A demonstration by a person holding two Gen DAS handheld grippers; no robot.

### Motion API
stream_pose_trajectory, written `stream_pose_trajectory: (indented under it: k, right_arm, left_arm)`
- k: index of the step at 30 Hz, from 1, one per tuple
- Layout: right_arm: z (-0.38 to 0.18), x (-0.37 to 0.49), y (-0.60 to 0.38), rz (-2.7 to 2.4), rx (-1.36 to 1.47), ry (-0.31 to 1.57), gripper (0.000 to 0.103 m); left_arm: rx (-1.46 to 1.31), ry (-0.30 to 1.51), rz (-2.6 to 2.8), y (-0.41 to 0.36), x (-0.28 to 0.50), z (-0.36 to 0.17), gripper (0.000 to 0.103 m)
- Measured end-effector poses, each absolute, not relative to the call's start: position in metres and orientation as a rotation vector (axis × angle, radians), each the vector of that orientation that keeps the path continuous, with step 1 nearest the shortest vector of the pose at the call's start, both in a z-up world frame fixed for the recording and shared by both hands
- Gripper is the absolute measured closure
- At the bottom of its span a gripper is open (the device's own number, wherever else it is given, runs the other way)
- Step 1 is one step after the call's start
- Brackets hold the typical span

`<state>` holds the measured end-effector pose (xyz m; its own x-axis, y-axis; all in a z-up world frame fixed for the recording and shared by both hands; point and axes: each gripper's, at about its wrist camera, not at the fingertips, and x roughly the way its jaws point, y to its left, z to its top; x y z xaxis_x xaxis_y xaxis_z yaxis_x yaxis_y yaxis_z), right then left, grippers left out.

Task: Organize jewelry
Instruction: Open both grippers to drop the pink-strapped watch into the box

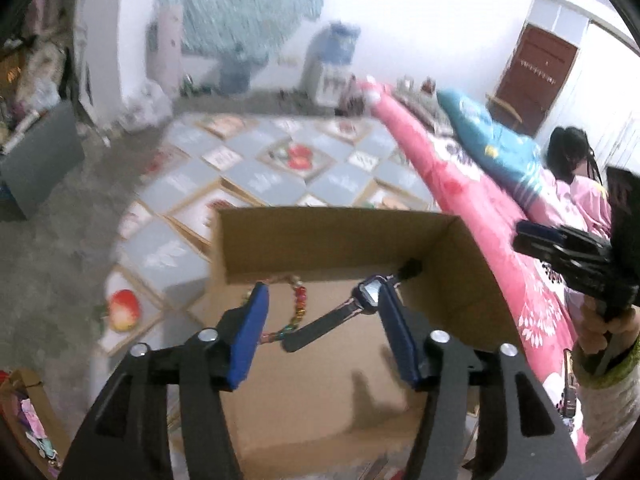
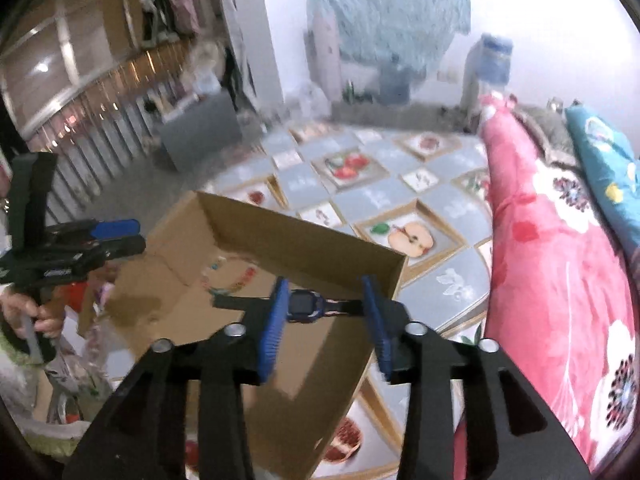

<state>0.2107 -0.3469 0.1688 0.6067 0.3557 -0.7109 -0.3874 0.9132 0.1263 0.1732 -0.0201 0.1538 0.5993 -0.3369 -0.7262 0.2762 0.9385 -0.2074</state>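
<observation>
An open cardboard box [image 1: 340, 236] stands on the floor beside the bed. A dark blue wristwatch [image 1: 370, 294] with black straps and a coloured bead bracelet [image 1: 300, 304] lie on its bottom. My left gripper [image 1: 324, 300] is open above the box, its blue pads either side of them, touching neither. In the right wrist view my right gripper [image 2: 326, 308] is open over the box [image 2: 304, 240], with the watch [image 2: 302, 306] seen between its pads, below them. The bracelet [image 2: 230, 276] is blurred at the box's back. Each gripper appears side-on in the other's view.
A pink floral quilt [image 1: 480, 208] and a blue pillow [image 1: 492, 144] cover the bed on the right, where a child in pink [image 1: 576, 176] sits. Fruit-pattern floor mats [image 1: 280, 168] spread beyond the box. A grey box [image 1: 36, 160] stands at far left.
</observation>
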Motion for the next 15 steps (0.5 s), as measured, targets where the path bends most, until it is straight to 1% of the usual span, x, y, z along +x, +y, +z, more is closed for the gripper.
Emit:
stream_pose_trajectory:
  k: [1,4,5,7,9,13,15]
  right_arm:
    - [0.173,0.192,-0.348,0.459,-0.037,0.778,0.063]
    - [0.168,0.143,-0.347,0.541,-0.025,0.727,0.061]
    - [0.164,0.131,-0.346,0.553,-0.021,0.722,0.057]
    - [0.151,0.107,-0.342,0.576,-0.011,0.728,0.052]
    - [0.130,0.086,-0.336,0.594,0.016,0.765,0.049]
    - [0.085,0.068,-0.323,0.598,0.113,0.894,0.049]
    - [0.058,0.065,-0.316,0.609,0.191,0.982,0.053]
  left_arm:
    - [-0.071,0.819,-0.335,-0.011,0.157,0.160,0.042]
    - [-0.059,0.765,-0.287,0.010,0.121,0.164,0.040]
    - [-0.058,0.760,-0.271,0.015,0.112,0.163,0.039]
    - [-0.059,0.763,-0.242,0.025,0.093,0.156,0.038]
    - [-0.062,0.787,-0.211,0.034,0.076,0.140,0.038]
    - [-0.073,0.849,-0.188,0.038,0.049,0.098,0.038]
    - [-0.041,0.886,-0.187,0.032,0.038,0.072,0.038]
